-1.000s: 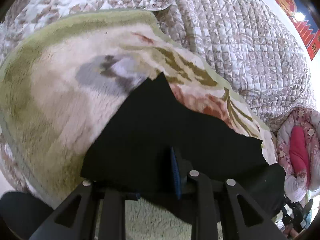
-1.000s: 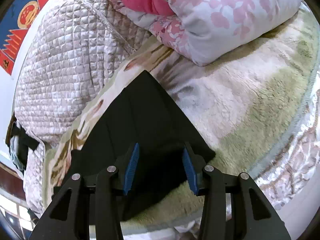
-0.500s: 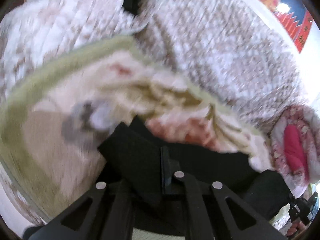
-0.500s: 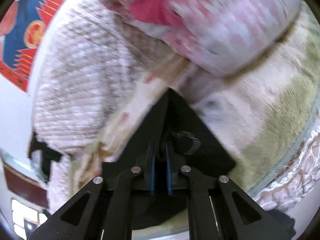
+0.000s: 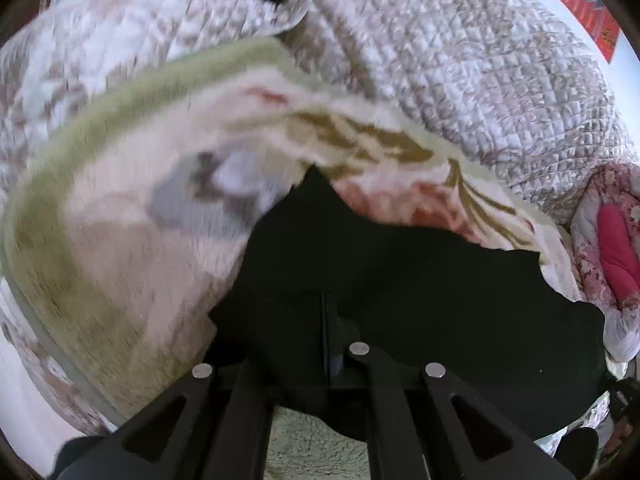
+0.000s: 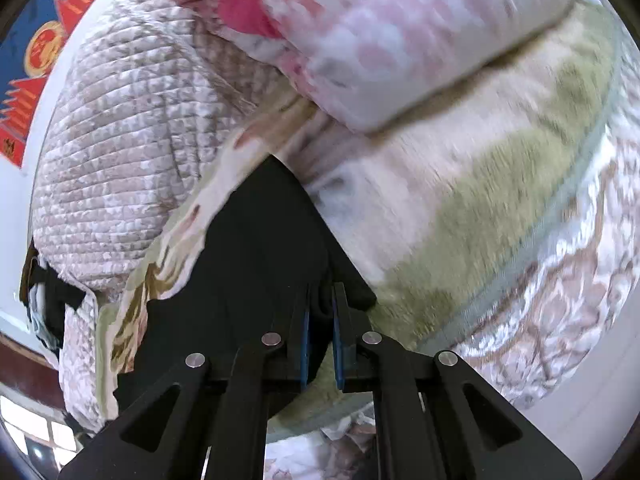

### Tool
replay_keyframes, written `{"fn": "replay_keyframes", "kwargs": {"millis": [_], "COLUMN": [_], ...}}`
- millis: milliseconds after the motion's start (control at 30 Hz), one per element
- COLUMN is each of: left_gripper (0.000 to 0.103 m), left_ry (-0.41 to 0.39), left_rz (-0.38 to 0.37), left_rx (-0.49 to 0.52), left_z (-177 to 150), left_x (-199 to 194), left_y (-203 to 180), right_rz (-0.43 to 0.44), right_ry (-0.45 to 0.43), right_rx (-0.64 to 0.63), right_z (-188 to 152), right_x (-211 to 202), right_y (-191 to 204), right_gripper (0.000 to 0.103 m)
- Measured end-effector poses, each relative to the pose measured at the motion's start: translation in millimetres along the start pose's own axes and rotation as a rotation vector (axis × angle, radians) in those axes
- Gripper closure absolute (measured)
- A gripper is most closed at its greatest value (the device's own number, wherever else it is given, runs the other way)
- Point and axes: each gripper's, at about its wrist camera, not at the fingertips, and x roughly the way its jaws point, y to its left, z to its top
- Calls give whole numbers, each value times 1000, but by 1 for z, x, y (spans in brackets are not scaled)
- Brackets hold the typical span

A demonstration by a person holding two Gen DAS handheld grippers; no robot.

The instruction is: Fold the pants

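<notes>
A plush floral blanket (image 5: 120, 240) lies beyond both clamped jaws, a quilted cover (image 5: 480, 80) behind it. Both the left gripper (image 5: 326, 336) and right gripper (image 6: 320, 320) pinch the black pants (image 5: 400, 280). Only the right view shows the window (image 6: 36, 432).

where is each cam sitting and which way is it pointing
Left wrist: rides on the left hand-held gripper, looking forward and down along its fingers, shut on the near edge of the black pants lying on the plush blanket; no hand shows.
Right wrist: rides on the right hand-held gripper, also angled down, blue pads clamping a fold of the pants; no hand shows.
Shared: pants, blanket, grey quilt, pink floral bedding, red and blue wall hanging.
</notes>
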Motion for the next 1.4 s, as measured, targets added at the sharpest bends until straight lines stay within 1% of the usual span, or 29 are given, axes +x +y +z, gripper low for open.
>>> {"fn": "replay_keyframes", "kwargs": {"millis": [33, 67, 133, 200, 267, 300, 367, 400, 467, 500, 567, 600, 667, 700, 733, 767, 867, 967, 1033, 1067, 1100, 1133, 1167, 1200, 1233, 1267, 1333, 1367, 1400], "left_gripper": [94, 94, 93, 91, 85, 81, 56, 54, 51, 51, 51, 51, 52, 55, 69, 86, 93, 95, 96, 96, 96, 96, 96, 96, 95, 91, 91, 91, 91], "left_ry": [-4, -6, -5, -13, -52, -70, -98, -110, -100, -84, -58, -26, 8, 8, -8, -18, -10, -28, -70, -114, -190, -240, -290, -317, -314, -283, -171, -151, -147], "left_rz": [18, 37, 59, 102, 147, 150, 142, 130, 94, 59, 62, 70, 68, 79, 88, 85, 81, 98, 89, 69, 33, 15, 11, 12, 27, 68, 137, 142, 124], "left_rx": [5, 4, -15, -28, -51, -58, -59, -52, -7, 46, 121, 159, 181, 186, 206, 230, 272, 320, 340, 345, 360, 375, 391, 402, 405, 391, 330, 298, 271], "left_z": [2, 3, 3, 7, 16, 21, 31, 38, 49, 55, 60, 63, 64, 63, 61, 59, 56, 53, 53, 55, 56, 57, 57, 58, 61, 64, 67, 67, 67], "left_x": [-2, -3, -7, -12, -19, -22, -25, -24, -16, -6, 13, 27, 40, 42, 40, 38, 38, 34, 25, 16, -3, -16, -28, -33, -29, -17, 6, 9, 7], "left_y": [0, 2, 8, 15, 23, 25, 28, 28, 22, 15, 5, 0, -4, -6, -9, -11, -18, -23, -28, -29, -34, -38, -41, -42, -39, -34, -16, -9, -3], "right_rz": [-13, -25, -79, -139, -163, -165, -156, -141, -109, -93, -63, -50, -36, -30, -25, -22, -22, -16, -21, -23, -25, -28, -29, -30, -30, -28, -26, -25, -28], "right_ry": [17, 25, 10, -42, -89, -117, -144, -148, -125, -110, -72, -57, -34, -24, -17, -7, 11, 19, 19, 17, 15, 12, 8, 8, 12, 18, 28, 29, 29], "right_rx": [-12, -20, -43, -87, -123, -158, -209, -256, -316, -333, -360, -380, -407, -415, -419, -423, -416, -401, -397, -398, -399, -401, -401, -395, -388, -381, -380, -387, -395], "right_z": [-1, -1, -2, 1, 6, 8, 10, 10, 9, 7, 4, 2, -4, -6, -7, -8, -9, -8, -7, -7, -6, -6, -6, -6, -6, -6, -8, -9, -10], "right_x": [2, 3, -1, -12, -21, -25, -26, -22, -6, 1, 19, 29, 39, 43, 45, 50, 59, 61, 61, 60, 60, 58, 58, 59, 60, 62, 64, 64, 64], "right_y": [0, 0, 0, 4, 11, 21, 36, 49, 67, 73, 86, 93, 103, 106, 108, 109, 111, 106, 105, 105, 105, 105, 104, 103, 102, 100, 100, 100, 101], "right_gripper": [92, 91, 83, 83, 79, 76, 75, 73, 63, 59, 59, 59, 59, 59, 59, 59, 59, 59, 59, 59, 59, 59, 59, 59, 59, 59, 59, 59, 59]}}
